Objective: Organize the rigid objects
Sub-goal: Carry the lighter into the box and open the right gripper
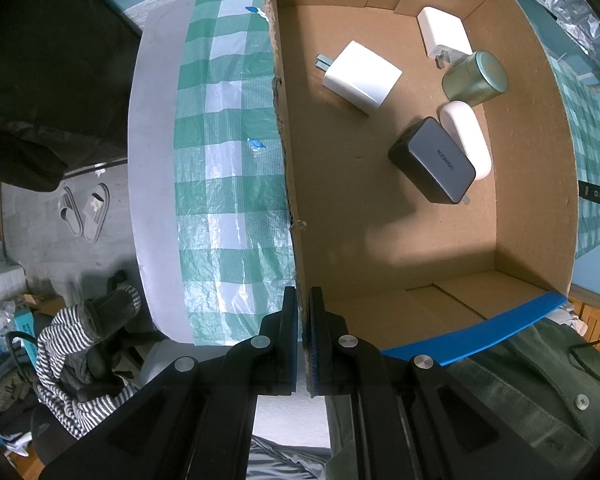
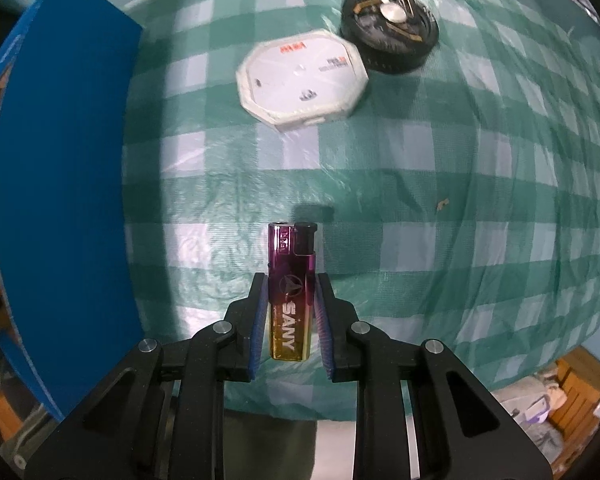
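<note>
My left gripper (image 1: 303,300) is shut on the near left wall of a cardboard box (image 1: 290,184), one finger on each side. The box holds two white chargers (image 1: 362,77) (image 1: 444,32), a dark grey charger (image 1: 434,160), a white case (image 1: 466,138) and a green tin (image 1: 476,73). My right gripper (image 2: 291,292) is shut on a purple and gold lighter (image 2: 291,292) and holds it above the green checked tablecloth (image 2: 420,200). The box's blue outer wall (image 2: 60,180) is at the left in the right wrist view.
A white octagonal box (image 2: 302,80) and a black round lid (image 2: 390,32) with small parts lie on the cloth ahead of the lighter. The table edge (image 1: 156,160) runs left of the box. Slippers (image 1: 86,210) and clothes lie on the floor below.
</note>
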Motion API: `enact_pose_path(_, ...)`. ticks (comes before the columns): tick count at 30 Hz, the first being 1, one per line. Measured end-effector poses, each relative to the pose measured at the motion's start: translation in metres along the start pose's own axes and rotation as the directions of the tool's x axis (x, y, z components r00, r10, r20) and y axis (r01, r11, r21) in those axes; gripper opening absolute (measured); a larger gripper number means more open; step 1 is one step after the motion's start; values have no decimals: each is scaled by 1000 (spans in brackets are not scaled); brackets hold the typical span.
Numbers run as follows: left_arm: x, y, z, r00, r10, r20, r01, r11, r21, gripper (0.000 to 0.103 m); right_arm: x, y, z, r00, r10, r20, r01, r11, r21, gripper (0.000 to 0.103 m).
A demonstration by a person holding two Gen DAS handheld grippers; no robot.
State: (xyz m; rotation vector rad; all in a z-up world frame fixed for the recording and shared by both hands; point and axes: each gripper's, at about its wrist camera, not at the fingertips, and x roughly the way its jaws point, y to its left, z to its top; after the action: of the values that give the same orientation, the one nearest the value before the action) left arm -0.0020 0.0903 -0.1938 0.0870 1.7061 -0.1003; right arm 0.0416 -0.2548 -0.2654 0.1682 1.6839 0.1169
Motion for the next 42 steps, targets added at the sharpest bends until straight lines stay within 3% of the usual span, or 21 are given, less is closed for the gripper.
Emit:
enact_pose_path(13, 0, 1, -1, 1000, -2, -1, 2, 1000, 2, 6, -38, -7, 13, 1000, 10, 28, -8, 996, -93, 22)
enact_pose_path(25, 1, 1, -2, 1000, -4, 0, 4, 1000, -1, 6, -101, 38, 28, 995, 46, 93, -23, 973, -229, 22)
enact_pose_path(42, 3, -1, -1, 1000, -2, 2, 2, 1000, 3, 6, -124, 139, 49, 991, 56, 123, 16, 855, -518, 22)
